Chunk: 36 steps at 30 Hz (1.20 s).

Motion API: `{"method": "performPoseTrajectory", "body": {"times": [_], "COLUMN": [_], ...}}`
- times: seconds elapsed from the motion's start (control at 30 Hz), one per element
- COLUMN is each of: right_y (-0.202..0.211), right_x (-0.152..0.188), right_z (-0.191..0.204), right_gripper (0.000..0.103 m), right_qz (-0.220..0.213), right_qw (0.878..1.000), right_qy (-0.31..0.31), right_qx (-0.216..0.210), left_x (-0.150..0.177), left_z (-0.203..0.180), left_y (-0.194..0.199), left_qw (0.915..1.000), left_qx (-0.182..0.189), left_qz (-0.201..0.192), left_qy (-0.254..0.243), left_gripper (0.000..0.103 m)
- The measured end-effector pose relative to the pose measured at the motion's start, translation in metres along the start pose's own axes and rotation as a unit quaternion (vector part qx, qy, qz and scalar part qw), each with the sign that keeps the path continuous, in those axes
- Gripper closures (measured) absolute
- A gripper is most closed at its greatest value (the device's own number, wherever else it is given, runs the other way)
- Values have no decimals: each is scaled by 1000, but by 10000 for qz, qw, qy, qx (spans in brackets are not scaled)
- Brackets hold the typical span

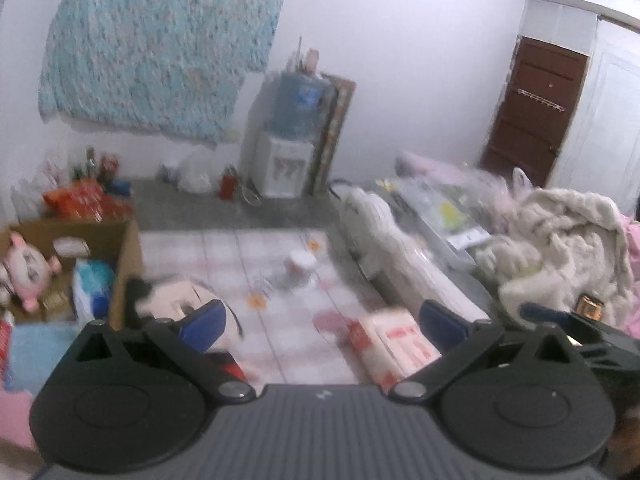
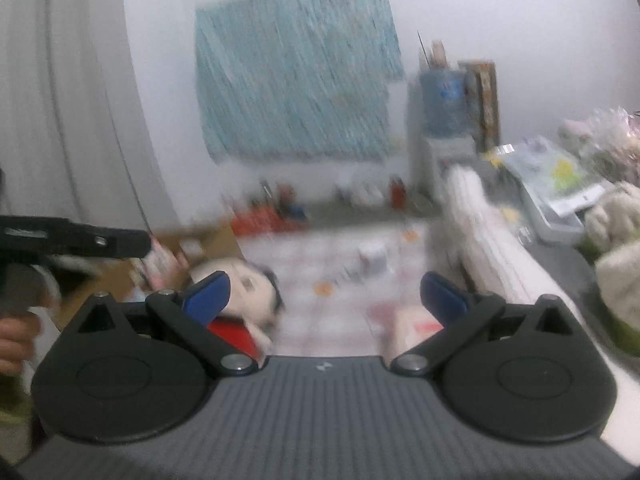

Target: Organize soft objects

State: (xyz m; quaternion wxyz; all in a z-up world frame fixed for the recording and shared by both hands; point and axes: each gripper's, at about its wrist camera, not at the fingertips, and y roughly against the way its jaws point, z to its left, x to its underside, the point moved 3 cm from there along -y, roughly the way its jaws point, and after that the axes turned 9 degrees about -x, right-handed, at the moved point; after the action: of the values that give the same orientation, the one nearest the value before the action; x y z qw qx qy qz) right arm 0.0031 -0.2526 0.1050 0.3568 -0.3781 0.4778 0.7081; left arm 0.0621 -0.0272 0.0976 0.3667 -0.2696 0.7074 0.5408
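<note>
Left gripper [image 1: 324,320] and right gripper [image 2: 325,292], both spread wide and empty, above a checked mat [image 1: 280,280]; Mickey Mouse plush [image 1: 176,300] beside each left fingertip, at the mat's left edge.

A doll [image 1: 180,300] lies on the mat [image 1: 280,280], right of the box [image 1: 120,248].

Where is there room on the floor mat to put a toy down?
Best spot: the checked mat between the black-haired doll and the white tub. A smaller bare strip lies past the tub, toward the water dispenser. Crowded: the cardboard box on the left, the pink packet near the front, and the blanket pile on the right.
</note>
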Motion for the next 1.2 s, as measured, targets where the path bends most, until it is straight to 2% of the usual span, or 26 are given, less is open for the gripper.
{"method": "performPoseTrajectory", "body": {"times": [0.07,0.13,0.27,0.4,0.5,0.63,0.7,0.77,0.8,0.83,0.87,0.93,0.97,1.0,1.03,1.1,1.2], "right_y": [6,0,-32,-71,-95,-121,-132,-140,-143,-145,-146,-145,-145,-146,-146,-143,-142], "right_x": [-2,6,33,54,62,71,77,81,84,87,89,93,94,96,97,99,103], "right_z": [-2,-9,-29,-48,-64,-84,-90,-94,-95,-97,-98,-102,-104,-107,-110,-115,-122], "right_gripper": [1,1,1,1,1,1,1,1,1,1,1,1,1,1,1,1,1], "right_qz": [-289,-377,-38,274,346,378,414,440,452,458,465,471,468,456,438,392,358], "right_qw": [9990,9971,9950,9924,9905,9846,9816,9799,9791,9786,9782,9776,9773,9768,9763,9749,9724], "right_qy": [-191,-422,-801,-981,-1073,-1368,-1463,-1509,-1536,-1558,-1576,-1627,-1653,-1691,-1729,-1816,-1930], "right_qx": [-287,-500,-598,-683,-794,-1024,-1158,-1231,-1253,-1263,-1266,-1252,-1243,-1232,-1227,-1231,-1259], "left_x": [-9,-9,4,13,18,36,48,60,65,67,68,64,60,55,51,45,40], "left_z": [-3,-7,-17,-24,-28,-25,-24,-23,-24,-25,-24,-20,-18,-15,-11,-5,-2], "left_y": [-6,-26,-88,-151,-194,-242,-255,-262,-265,-267,-268,-266,-263,-261,-258,-254,-246], "left_qw": [9994,9977,9882,9744,9546,9182,9020,8848,8735,8676,8668,8724,8731,8795,8902,9002,9159], "left_qx": [-290,-556,-1047,-1464,-1858,-2394,-2546,-2736,-2851,-2911,-2945,-2948,-3003,-2945,-2833,-2726,-2535], "left_qz": [3,162,766,1085,1330,1739,1882,1894,1848,1815,1760,1617,1529,1497,1497,1516,1415], "left_qy": [-161,-355,-815,-1314,-1911,-2634,-2935,-3263,-3487,-3600,-3619,-3548,-3524,-3426,-3239,-3039,-2773], "left_gripper": [0,0,0,0,0,0,0,0,0,1,3,22,22,25,27,30,43]}}
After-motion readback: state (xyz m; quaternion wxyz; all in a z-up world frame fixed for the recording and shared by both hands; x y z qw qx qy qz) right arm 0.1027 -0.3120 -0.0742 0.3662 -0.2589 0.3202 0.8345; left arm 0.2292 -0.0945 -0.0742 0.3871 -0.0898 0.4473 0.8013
